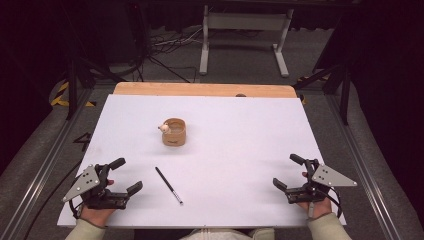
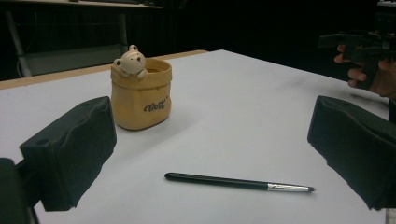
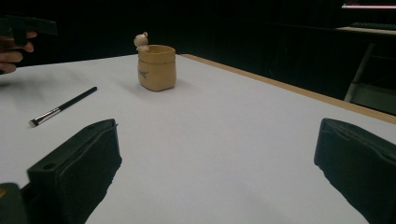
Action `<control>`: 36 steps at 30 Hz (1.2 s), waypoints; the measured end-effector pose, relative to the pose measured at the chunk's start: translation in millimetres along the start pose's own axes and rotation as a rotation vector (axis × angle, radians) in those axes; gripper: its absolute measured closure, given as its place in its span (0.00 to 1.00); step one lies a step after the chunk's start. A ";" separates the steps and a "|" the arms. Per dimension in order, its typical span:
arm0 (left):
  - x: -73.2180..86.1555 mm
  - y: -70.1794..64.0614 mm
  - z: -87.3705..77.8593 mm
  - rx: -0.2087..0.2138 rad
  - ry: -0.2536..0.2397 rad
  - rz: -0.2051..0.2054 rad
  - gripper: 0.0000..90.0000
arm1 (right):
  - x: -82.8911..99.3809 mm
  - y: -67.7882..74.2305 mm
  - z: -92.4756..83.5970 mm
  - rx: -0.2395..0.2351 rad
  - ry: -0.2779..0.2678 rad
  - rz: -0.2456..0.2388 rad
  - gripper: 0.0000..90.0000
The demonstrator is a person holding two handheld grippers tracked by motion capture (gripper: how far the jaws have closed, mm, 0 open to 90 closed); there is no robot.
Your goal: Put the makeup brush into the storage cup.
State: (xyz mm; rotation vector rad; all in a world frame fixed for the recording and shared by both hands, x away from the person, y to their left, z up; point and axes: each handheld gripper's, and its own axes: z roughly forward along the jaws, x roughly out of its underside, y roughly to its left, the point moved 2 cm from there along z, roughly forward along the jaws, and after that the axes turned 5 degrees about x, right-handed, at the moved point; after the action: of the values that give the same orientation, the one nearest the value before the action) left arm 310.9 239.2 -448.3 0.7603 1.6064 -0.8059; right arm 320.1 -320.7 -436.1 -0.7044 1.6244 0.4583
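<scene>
Nearest, the left gripper [image 1: 124, 175] and the right gripper [image 1: 289, 172] are held low at the front corners of the white table [image 1: 240, 130], each with its jaws spread wide and nothing between them. Just beyond the left gripper, a black brush [image 1: 168, 185] is laid flat on the table, its bristle tip turned toward the person. Farther back, near the middle, a tan pot [image 1: 174, 132] is stood upright, with a small bear figure [image 1: 163, 128] perched on its rim
</scene>
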 end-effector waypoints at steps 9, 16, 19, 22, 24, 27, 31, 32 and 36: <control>1.0 0.9 0.3 0.007 -0.005 -0.020 0.02 | 0.3 0.0 1.0 -0.008 -0.002 0.007 0.01; 2.7 2.5 0.3 0.022 -0.014 -0.038 0.02 | -0.1 -0.7 0.7 -0.006 -0.009 0.014 0.01; 3.5 3.0 0.5 0.024 -0.017 -0.045 0.02 | -0.2 -1.5 0.7 -0.005 -0.014 0.021 0.01; 4.0 3.2 0.9 0.026 -0.017 -0.050 0.02 | -0.1 -1.7 0.9 -0.009 -0.016 0.026 0.01; 4.0 2.9 1.2 0.026 -0.017 -0.049 0.02 | -0.1 -2.0 0.7 -0.011 -0.018 0.027 0.01; 3.9 2.9 1.3 0.027 -0.018 -0.047 0.01 | -0.2 -2.1 0.3 -0.010 -0.018 0.030 0.01; 3.8 3.1 0.7 0.029 -0.018 -0.048 0.01 | -0.4 -2.1 0.4 -0.011 -0.021 0.030 0.01; 3.8 3.1 0.8 0.030 -0.018 -0.049 0.01 | -0.5 -2.2 0.5 -0.012 -0.022 0.028 0.01; 3.8 3.0 1.5 0.032 -0.015 -0.049 0.01 | -0.7 -2.3 0.3 -0.017 -0.033 0.029 0.01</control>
State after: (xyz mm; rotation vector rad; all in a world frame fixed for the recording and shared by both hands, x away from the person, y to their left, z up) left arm 313.6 239.9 -452.5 0.7382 1.6069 -0.8721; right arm 321.9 -322.1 -435.2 -0.6833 1.6035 0.5022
